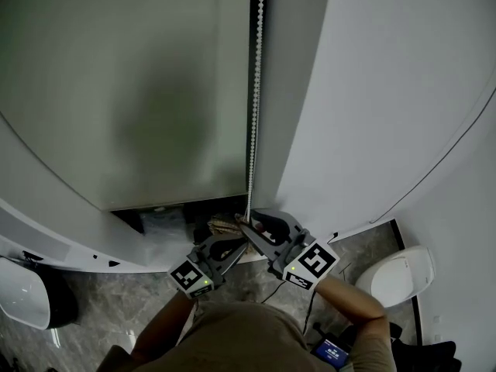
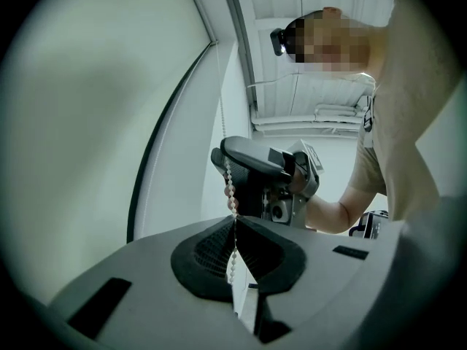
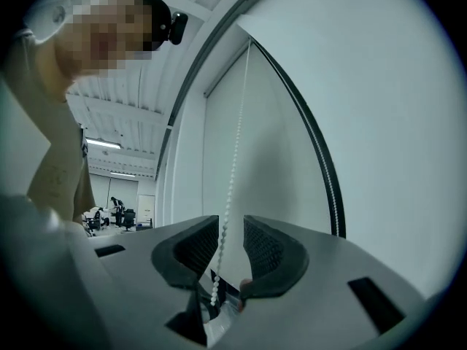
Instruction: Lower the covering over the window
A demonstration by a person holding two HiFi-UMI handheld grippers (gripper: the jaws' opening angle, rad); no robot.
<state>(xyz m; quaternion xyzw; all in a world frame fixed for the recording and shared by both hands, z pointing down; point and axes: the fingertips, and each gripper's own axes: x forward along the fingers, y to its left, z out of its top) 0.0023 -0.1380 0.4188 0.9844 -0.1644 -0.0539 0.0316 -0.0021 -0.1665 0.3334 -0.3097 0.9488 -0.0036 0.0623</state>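
The step in hand is judged to be a hand-over-hand pull on the bead chain (image 1: 255, 91) that drives the blind (image 1: 139, 91). The left gripper (image 2: 236, 228) is seen with its fingers clenched on the chain, the beads pinched where the two pads meet. The right gripper (image 3: 230, 243) is held just above it. Its fingers are released and stand apart, and the chain runs between them without being pressed by either pad.

For the next move, it is judged that the right fingers must be closed on the chain above the left grip before the left ones are let go. The pull must then be kept along the line of the chain, so that no beads are dragged sideways or slip out.

The chain is hung straight, its long axis vertical, close along the blind's right edge and beside the white wall (image 1: 372, 91). The blind is spread flat over the window with its lower edge lying level. A dark gap (image 1: 178, 214) is left beneath that edge, so the lowering is judged far along but not finished.
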